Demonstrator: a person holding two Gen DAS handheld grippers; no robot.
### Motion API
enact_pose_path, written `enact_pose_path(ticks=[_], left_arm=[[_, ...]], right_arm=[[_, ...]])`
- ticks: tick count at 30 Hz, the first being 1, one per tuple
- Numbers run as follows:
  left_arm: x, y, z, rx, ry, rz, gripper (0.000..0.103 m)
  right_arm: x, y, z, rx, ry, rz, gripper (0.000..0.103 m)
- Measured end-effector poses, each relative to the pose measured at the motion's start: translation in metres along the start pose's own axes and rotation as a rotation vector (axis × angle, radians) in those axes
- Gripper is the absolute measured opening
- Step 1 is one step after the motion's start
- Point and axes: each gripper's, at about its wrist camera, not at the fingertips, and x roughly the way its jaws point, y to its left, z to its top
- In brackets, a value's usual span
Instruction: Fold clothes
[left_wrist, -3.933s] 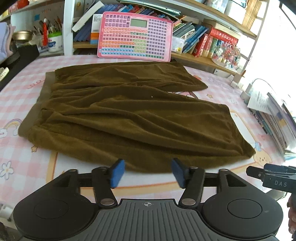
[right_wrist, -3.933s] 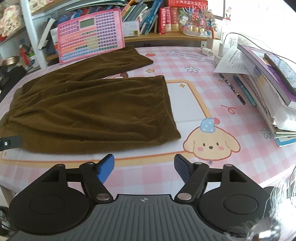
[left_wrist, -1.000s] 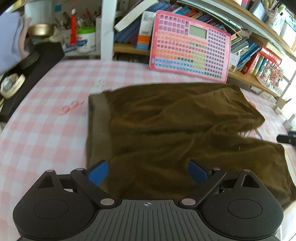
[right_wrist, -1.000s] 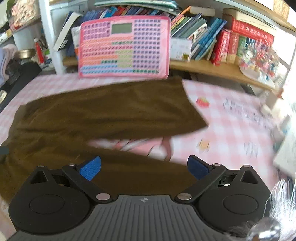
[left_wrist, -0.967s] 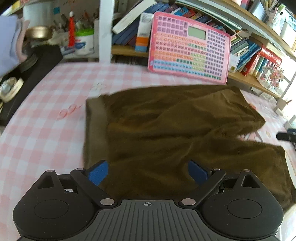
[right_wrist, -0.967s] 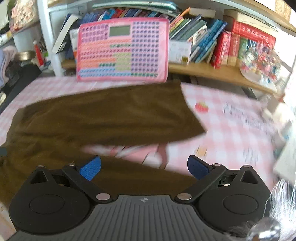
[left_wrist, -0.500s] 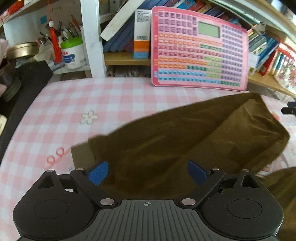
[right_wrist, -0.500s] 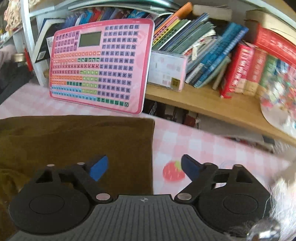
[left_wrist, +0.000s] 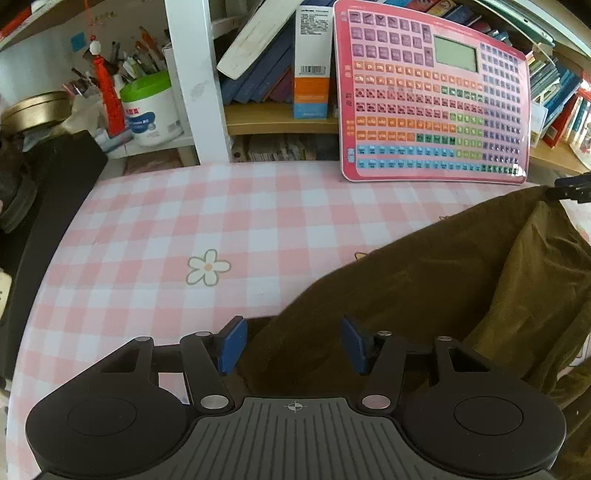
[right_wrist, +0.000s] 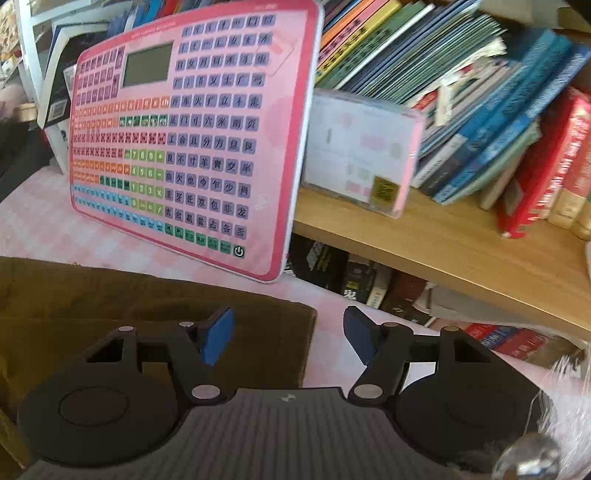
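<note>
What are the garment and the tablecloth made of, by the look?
Garment: soft napped cloth, likely corduroy or velour; matte olive-brown, shaded pile, limp folds. Tablecloth: smooth printed sheet in pink check with a flower; it lies flat with a faint sheen, so vinyl or coated fabric, not certain.

Olive-brown velvety trousers: cloth runs off right and bottom edges in left wrist view, near part hidden under black gripper body. Right wrist view: garment cut at left edge, hem corner partly behind gripper. Pad contact with cloth unclear. Shelved book spines motion-blurred, titles unreadable.
</note>
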Motion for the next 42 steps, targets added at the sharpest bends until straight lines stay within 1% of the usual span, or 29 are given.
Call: enact_pose_path(ticks=[4, 10, 11, 12, 13, 14, 15, 16, 18, 19, 21, 22, 23, 24, 27, 29, 32, 34, 38, 40, 42], left_arm=[[0.012, 0.004, 0.005, 0.019, 0.028, -0.016, 0.058], [0.032, 0.005, 0.011, 0.030, 0.087, -0.073, 0.057], [0.035, 0.004, 0.011, 0.036, 0.090, -0.075, 0.057], [0.036, 0.003, 0.011, 0.045, 0.083, -0.073, 0.057], [0.037, 0.002, 0.011, 0.050, 0.080, -0.070, 0.053], [0.037, 0.001, 0.011, 0.052, 0.076, -0.072, 0.045], [0.036, 0.000, 0.011, 0.049, 0.076, -0.082, 0.028], [0.035, 0.000, 0.012, 0.043, 0.082, -0.099, 0.008], [0.031, -0.001, 0.012, 0.036, 0.088, -0.107, 0.004], [0.027, -0.001, 0.013, 0.034, 0.073, -0.102, 0.004], [0.007, 0.003, 0.016, -0.008, -0.018, -0.101, 0.003], [-0.004, 0.007, 0.016, -0.041, -0.067, -0.117, 0.003], [-0.013, 0.010, 0.016, -0.063, -0.105, -0.130, 0.003], [-0.019, 0.009, 0.015, -0.059, -0.124, -0.137, 0.003], [-0.037, 0.000, 0.009, 0.008, -0.162, -0.159, 0.003], [-0.052, -0.002, 0.005, 0.028, -0.201, -0.182, 0.003], [-0.078, -0.007, -0.004, 0.049, -0.278, -0.218, 0.003], [-0.098, -0.013, -0.014, 0.081, -0.324, -0.244, 0.003], [-0.139, -0.023, -0.047, 0.152, -0.390, -0.303, 0.002], [-0.151, -0.025, -0.073, 0.180, -0.391, -0.324, 0.002], [-0.156, -0.024, -0.101, 0.186, -0.358, -0.356, 0.002]], right_arm=[[0.010, -0.003, -0.003, 0.001, 0.022, 0.011, 0.065], [0.012, -0.010, -0.010, 0.018, 0.025, 0.017, 0.053], [0.012, -0.010, -0.010, 0.014, 0.025, 0.008, 0.047], [0.010, -0.011, -0.010, 0.010, 0.022, 0.001, 0.034], [0.009, -0.012, -0.010, 0.014, 0.020, 0.009, 0.027], [0.008, -0.013, -0.010, 0.025, 0.023, 0.027, 0.014], [0.007, -0.014, -0.010, 0.038, 0.029, 0.034, 0.010], [0.002, -0.014, -0.010, 0.045, 0.018, 0.027, 0.009], [-0.007, -0.013, -0.010, 0.057, -0.007, 0.012, 0.007], [-0.011, -0.013, -0.010, 0.063, -0.020, 0.004, 0.007], [-0.038, -0.011, -0.007, 0.115, -0.114, -0.019, 0.007], [-0.053, -0.010, -0.006, 0.142, -0.163, -0.030, 0.007], [-0.065, -0.007, -0.005, 0.154, -0.190, -0.044, 0.007], [-0.076, -0.004, -0.007, 0.158, -0.207, -0.054, 0.007], [-0.112, 0.009, -0.017, 0.170, -0.252, -0.100, 0.007], [-0.140, 0.013, -0.028, 0.192, -0.289, -0.138, 0.007], [-0.185, 0.027, -0.051, 0.240, -0.347, -0.188, 0.007], [-0.214, 0.038, -0.067, 0.270, -0.385, -0.222, 0.007], [-0.275, 0.070, -0.125, 0.369, -0.436, -0.287, 0.007], [-0.292, 0.088, -0.163, 0.426, -0.418, -0.306, 0.007], [-0.308, 0.106, -0.201, 0.484, -0.398, -0.324, 0.007]])
